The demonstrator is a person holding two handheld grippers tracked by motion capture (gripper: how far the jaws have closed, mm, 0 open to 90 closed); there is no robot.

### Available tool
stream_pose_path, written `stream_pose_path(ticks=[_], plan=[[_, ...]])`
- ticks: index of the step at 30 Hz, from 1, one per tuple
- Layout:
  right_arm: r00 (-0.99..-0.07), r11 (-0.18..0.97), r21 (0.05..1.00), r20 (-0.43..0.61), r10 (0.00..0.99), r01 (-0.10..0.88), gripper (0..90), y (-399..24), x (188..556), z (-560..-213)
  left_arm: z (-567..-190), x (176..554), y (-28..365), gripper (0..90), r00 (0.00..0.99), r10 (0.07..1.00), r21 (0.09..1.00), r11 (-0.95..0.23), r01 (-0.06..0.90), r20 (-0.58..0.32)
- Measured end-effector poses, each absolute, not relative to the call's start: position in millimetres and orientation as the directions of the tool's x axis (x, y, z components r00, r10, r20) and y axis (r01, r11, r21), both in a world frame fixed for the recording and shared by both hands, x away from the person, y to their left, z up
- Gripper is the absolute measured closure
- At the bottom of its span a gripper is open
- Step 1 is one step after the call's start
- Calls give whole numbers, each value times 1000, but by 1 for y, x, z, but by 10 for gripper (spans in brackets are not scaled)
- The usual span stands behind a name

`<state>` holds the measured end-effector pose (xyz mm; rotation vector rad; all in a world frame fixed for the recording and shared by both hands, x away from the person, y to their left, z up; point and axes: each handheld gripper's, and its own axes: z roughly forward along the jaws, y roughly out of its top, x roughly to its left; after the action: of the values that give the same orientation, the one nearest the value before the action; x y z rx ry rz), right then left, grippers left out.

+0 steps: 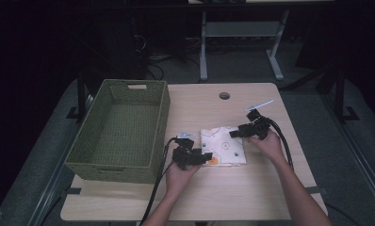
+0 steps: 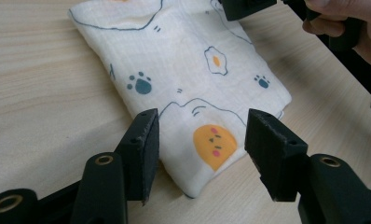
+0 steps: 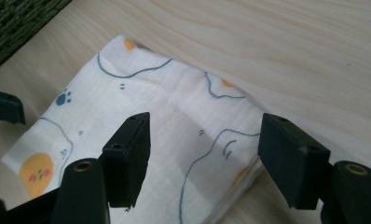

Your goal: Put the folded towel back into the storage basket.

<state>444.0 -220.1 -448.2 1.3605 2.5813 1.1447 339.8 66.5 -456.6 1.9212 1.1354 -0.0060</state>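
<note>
On the wooden worktop [image 1: 251, 188], the folded cloth [image 1: 223, 146] is straddled by spread left tongs [image 2: 200, 154] and right tongs [image 3: 204, 154]; opposite corners should be pinched evenly.

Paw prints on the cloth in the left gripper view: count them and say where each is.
2. One dark paw print lies on the cloth left of centre; a smaller paw print sits near its right edge. Folded layers may hide more.
</note>
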Motion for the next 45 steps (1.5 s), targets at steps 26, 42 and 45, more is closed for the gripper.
stream_pose_path(ticks=[26,42,45], plan=[[-594,365,577,272,757,730,404,-221,450,-458,-468,340,63,598,582,722,638,-255,727,-374],[-596,350,551,366,714,757,726,-219,447,-465,-471,340,66,808,592,725,647,-269,713,-351],[-579,312,550,417,701,775,767,-221,446,-469,-472,341,66,832,593,720,647,-265,715,-360]])
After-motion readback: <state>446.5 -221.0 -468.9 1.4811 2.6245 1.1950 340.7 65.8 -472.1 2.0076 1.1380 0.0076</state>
